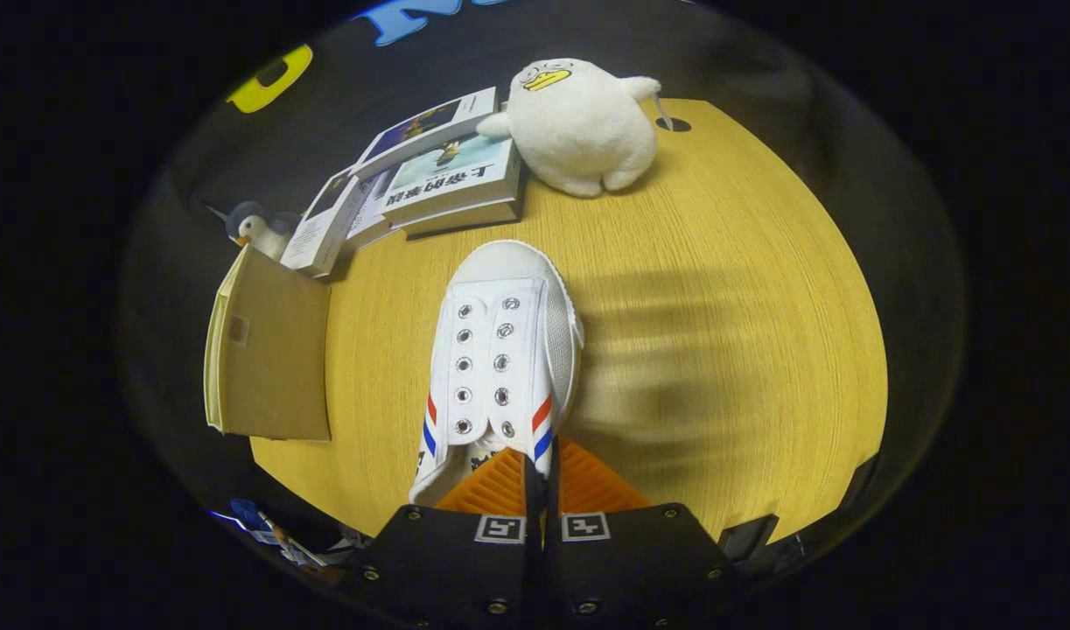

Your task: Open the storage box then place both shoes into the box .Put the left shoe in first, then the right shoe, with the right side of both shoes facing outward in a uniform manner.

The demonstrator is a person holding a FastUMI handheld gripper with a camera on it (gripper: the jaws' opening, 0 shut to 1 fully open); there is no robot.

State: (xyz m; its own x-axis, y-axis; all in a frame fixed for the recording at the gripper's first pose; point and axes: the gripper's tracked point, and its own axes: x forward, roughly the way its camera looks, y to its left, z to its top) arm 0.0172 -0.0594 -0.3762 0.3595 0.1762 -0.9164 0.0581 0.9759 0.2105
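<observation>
Gripper [541, 468] clamped on the heel collar of a white sneaker [504, 350] — fingers nearly meeting, rim pinched between. Sneaker held above the wooden table [718, 350], toe pointing far toward stacked books [438, 175] and plush duck [578, 122]; cardboard box [268, 350] lying left — likely destination.

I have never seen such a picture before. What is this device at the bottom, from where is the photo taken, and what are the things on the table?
A person holds a two-finger gripper, and the camera rides on it, looking forward along the fingers. The fisheye lens bends everything round. The fingers are closed on the rear edge of a white shoe with red and blue stripes and no laces, its toe pointing away. Below is a wooden table. Beyond the shoe lie stacked books and a white plush duck. Left of the shoe is a tan box, with a small penguin toy behind it.
</observation>
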